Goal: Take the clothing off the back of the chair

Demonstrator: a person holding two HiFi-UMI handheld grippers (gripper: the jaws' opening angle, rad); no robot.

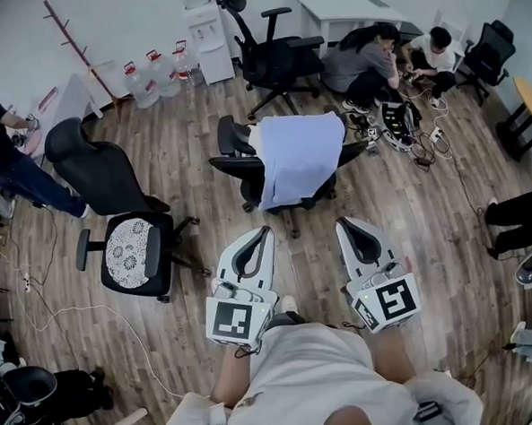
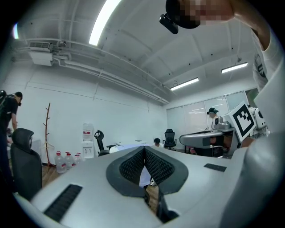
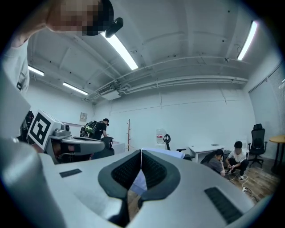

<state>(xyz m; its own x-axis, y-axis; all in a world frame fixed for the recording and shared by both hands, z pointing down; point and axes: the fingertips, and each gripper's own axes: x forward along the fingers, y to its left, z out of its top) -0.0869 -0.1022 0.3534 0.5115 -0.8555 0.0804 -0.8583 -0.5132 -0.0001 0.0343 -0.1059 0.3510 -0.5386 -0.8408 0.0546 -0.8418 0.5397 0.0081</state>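
Observation:
A pale blue garment (image 1: pixel 298 156) hangs over the back of a black office chair (image 1: pixel 236 164) in the middle of the room. My left gripper (image 1: pixel 265 229) and right gripper (image 1: pixel 345 220) are held side by side, level, pointing toward the chair and still short of it. Both are shut with nothing between the jaws. In the left gripper view the garment (image 2: pixel 143 177) shows through the gap behind the closed pads (image 2: pixel 133 165). In the right gripper view the garment (image 3: pixel 139 182) shows the same way, and its top edge (image 3: pixel 171 153) rises above the jaws.
Another black chair (image 1: pixel 113 203) with a patterned seat stands at left. A third chair (image 1: pixel 275 58) is at the back by a water dispenser (image 1: pixel 208 35) and water bottles (image 1: pixel 154 75). People (image 1: pixel 391 60) sit on the floor back right among cables; a person (image 1: pixel 6 151) stands left.

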